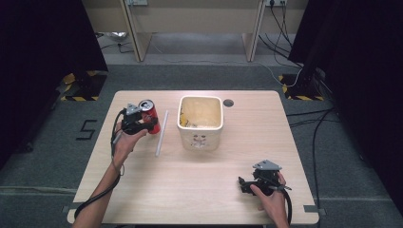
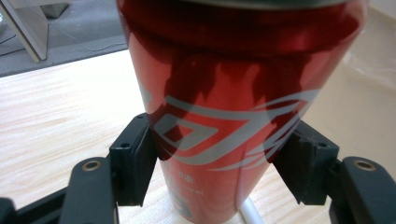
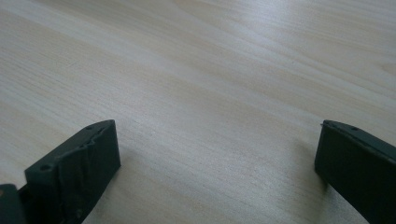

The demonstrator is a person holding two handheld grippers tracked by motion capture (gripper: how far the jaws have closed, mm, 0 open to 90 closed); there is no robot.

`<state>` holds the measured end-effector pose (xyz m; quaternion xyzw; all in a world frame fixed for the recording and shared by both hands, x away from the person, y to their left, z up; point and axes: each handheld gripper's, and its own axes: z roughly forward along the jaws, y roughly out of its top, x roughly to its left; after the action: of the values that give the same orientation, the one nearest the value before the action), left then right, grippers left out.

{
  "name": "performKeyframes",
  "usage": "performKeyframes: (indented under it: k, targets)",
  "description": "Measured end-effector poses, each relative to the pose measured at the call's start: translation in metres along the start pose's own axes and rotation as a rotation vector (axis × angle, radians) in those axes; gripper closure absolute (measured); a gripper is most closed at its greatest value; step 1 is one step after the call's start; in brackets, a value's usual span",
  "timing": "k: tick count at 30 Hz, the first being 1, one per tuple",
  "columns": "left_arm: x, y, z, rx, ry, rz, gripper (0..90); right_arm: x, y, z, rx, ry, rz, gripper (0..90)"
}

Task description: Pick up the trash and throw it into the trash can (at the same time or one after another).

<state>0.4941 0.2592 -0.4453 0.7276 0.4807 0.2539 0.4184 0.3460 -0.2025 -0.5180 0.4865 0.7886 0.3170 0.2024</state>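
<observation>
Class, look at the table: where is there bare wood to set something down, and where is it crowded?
Free: the wide front strip between the left forearm and the right tool, and the right side beyond the cream bin. Crowded: the back left, where the left tool flanks the red can, with a white tube between can and bin.

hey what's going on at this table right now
A person sits at a wooden table with a claw in each hand. The left claw has its jaws on either side of a red can standing upright, gripping it or very nearly so. Beside the can lies a white straw, and a cream bin stands mid-table. The right claw rests open and empty over bare wood near the front edge.
</observation>
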Motion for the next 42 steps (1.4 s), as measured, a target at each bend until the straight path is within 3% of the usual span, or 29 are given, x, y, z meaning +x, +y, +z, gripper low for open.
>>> performKeyframes:
  k: [12,42]
  targets:
    - [-0.002,0.01,-0.012,0.0,-0.021,0.023,34.2,0.0,0.0,0.0,0.0,0.0,-0.001,0.4]
    - [-0.005,0.028,-0.028,-0.005,-0.062,0.037,34.2,0.0,0.0,0.0,0.0,0.0,0.0,0.4]
